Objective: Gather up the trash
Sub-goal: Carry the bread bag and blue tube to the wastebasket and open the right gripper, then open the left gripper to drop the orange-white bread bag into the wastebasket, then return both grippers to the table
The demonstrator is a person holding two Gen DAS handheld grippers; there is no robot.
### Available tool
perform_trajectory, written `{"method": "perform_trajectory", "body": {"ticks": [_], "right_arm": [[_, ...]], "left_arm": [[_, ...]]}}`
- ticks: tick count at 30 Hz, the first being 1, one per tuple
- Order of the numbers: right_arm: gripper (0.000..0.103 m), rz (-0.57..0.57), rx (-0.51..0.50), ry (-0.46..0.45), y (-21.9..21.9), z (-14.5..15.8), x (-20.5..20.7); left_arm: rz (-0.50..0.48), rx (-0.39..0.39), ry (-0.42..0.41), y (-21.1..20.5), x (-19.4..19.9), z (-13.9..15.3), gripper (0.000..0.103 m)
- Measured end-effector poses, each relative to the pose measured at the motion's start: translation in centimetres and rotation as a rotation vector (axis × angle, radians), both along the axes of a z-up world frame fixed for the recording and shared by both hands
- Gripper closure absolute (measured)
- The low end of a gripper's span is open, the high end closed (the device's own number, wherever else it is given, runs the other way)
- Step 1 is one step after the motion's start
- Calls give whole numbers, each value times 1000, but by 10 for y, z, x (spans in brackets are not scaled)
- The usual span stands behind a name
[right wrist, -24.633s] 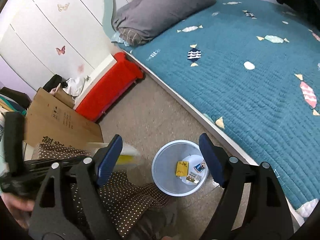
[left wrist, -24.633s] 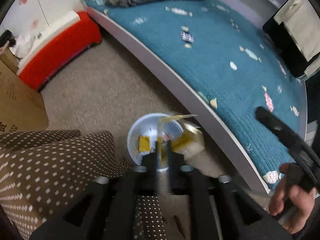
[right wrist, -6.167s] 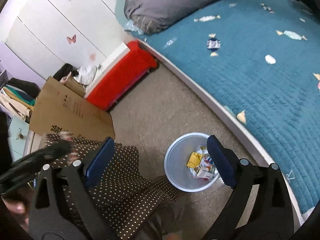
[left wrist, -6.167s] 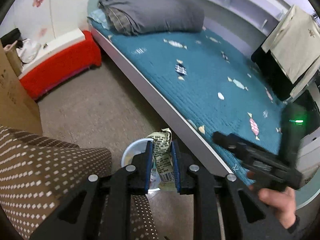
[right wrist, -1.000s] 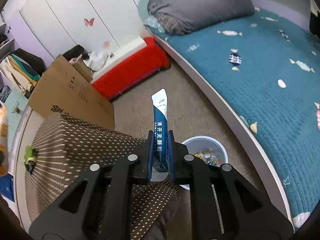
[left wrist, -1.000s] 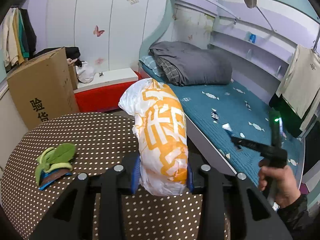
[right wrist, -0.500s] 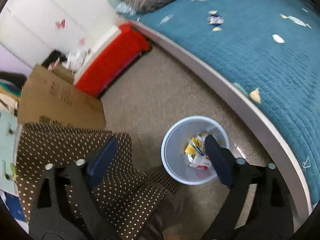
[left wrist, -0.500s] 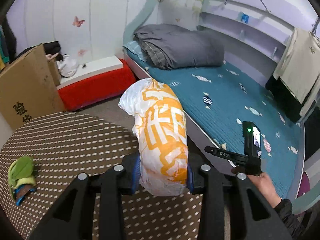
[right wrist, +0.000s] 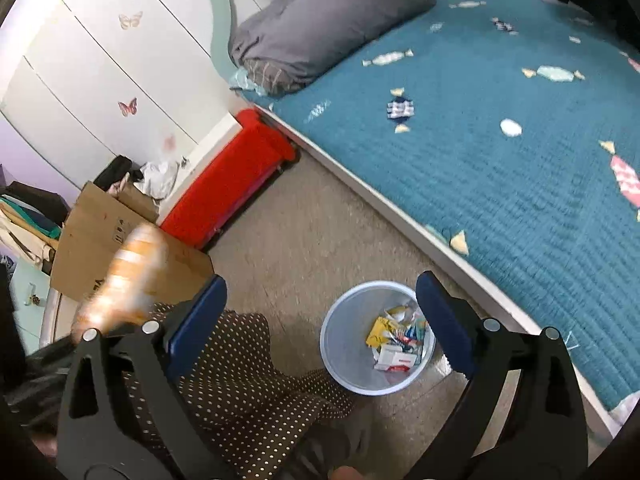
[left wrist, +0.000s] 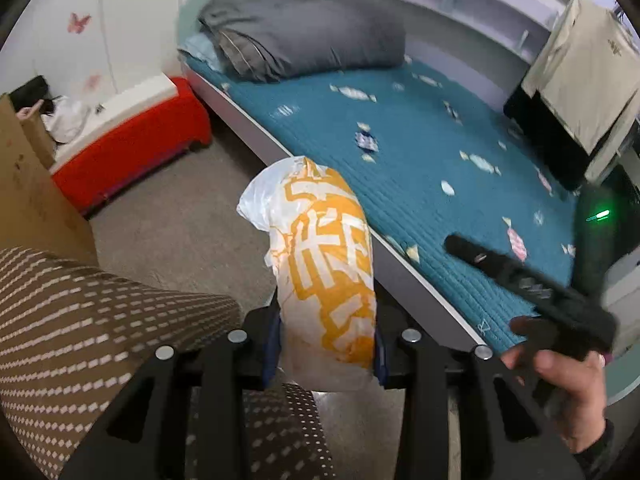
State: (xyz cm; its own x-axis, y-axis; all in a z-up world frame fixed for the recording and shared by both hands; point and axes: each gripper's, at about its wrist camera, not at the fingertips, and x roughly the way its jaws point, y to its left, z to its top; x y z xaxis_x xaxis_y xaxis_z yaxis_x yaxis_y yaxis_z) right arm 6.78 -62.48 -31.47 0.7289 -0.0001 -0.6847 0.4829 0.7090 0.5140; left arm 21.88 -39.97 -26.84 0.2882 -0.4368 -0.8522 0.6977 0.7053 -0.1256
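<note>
Two tools: your left tool (left wrist: 326, 354) clamps the orange-and-white bag (left wrist: 326, 264); your right tool (right wrist: 322, 322), empty, is opening. Release early and it misses the bin (right wrist: 340, 344).

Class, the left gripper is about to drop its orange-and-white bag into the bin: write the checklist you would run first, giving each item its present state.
1. Left gripper grips the orange-and-white bag: ok.
2. Right gripper holds nothing, jaws opening: ok.
3. Bin upright on the floor, mouth open: ok.
4. Room left in the bin above the wrappers: ok.
5. Bag over the bin: cannot tell; the left wrist view does not show the bin.
</note>
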Motion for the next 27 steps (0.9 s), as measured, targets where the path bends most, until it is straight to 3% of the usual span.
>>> {"method": "perform_trajectory", "body": {"ticks": [5, 6, 7, 10, 19, 27], "right_arm": [[9, -13, -21, -34, 0, 17, -2], [9, -14, -21, -36, 0, 18, -2], [9, -15, -21, -37, 1, 19, -1], [8, -15, -20, -35, 3, 20, -2], [6, -26, -62, -6, 23, 32, -3], [6, 7, -115, -37, 50, 65, -8]], "left_arm": [[-32, 41, 52, -25, 7, -18, 62], [-43, 51, 66, -31, 10, -22, 46], [-47, 64, 63, -34, 11, -23, 25], [-28, 91, 25, -39, 14, -22, 12], [61, 74, -19, -9, 13, 1, 10], [108, 25, -80, 24, -6, 35, 9]]}}
